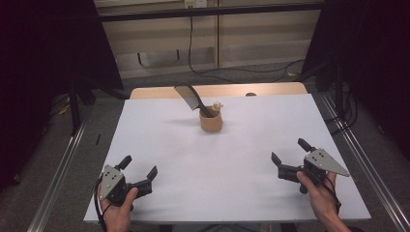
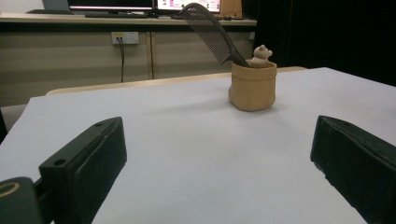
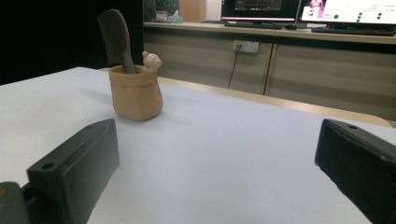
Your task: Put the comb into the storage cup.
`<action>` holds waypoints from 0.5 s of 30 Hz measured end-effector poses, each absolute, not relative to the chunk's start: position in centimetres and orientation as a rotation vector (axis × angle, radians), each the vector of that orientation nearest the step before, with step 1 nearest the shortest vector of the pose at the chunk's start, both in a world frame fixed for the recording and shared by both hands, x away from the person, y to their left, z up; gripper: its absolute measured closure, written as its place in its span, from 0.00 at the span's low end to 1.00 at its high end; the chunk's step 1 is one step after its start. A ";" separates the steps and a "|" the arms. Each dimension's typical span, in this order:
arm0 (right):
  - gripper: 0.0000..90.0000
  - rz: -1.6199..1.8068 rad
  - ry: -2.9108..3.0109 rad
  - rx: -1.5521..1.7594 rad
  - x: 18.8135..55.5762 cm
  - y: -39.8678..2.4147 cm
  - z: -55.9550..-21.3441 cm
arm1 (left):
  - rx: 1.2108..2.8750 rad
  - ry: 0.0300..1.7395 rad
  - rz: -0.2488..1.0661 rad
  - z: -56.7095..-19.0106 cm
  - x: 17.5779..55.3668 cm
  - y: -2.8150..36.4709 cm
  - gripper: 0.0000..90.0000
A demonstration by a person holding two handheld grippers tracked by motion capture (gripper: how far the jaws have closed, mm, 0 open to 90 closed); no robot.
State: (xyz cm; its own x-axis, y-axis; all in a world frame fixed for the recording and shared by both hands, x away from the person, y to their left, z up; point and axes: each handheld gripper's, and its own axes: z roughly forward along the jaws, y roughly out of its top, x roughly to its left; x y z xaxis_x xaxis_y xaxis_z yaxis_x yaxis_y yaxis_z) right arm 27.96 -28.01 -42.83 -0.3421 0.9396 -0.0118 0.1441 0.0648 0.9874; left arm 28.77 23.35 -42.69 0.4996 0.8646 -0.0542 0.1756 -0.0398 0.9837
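High view: toothed comb [image 1: 190,98] in tan pouch-shaped holder [image 1: 211,122]

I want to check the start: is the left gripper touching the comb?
Apart: in the high view, bare table lies between left gripper and comb.

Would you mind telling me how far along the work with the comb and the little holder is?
Done: the comb stands tilted in the tan holder, beside a small bear figure. In hand: nothing; the left gripper and right gripper rest open near the table's front edge, far from the holder. Any reaching or grasping is yet to start.
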 end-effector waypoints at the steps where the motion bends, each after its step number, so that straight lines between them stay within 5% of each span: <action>1: 0.00 1.352 1.602 1.108 27.7 -28.2 -42.9 | 1.538 0.928 0.713 -42.7 28.7 23.4 0.04; 15: 0.00 1.384 1.632 1.088 25.5 -29.6 -43.6 | 1.546 0.926 0.720 -42.7 28.5 23.2 0.04</action>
State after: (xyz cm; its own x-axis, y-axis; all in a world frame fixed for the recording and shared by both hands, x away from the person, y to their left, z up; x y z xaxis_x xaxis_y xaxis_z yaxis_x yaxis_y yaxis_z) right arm 25.54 -29.57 -43.57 -0.3809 0.9246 -0.0047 0.1464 0.0653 0.9871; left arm 28.47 23.20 -42.71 0.5027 0.8634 -0.0426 0.1721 -0.0517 0.9837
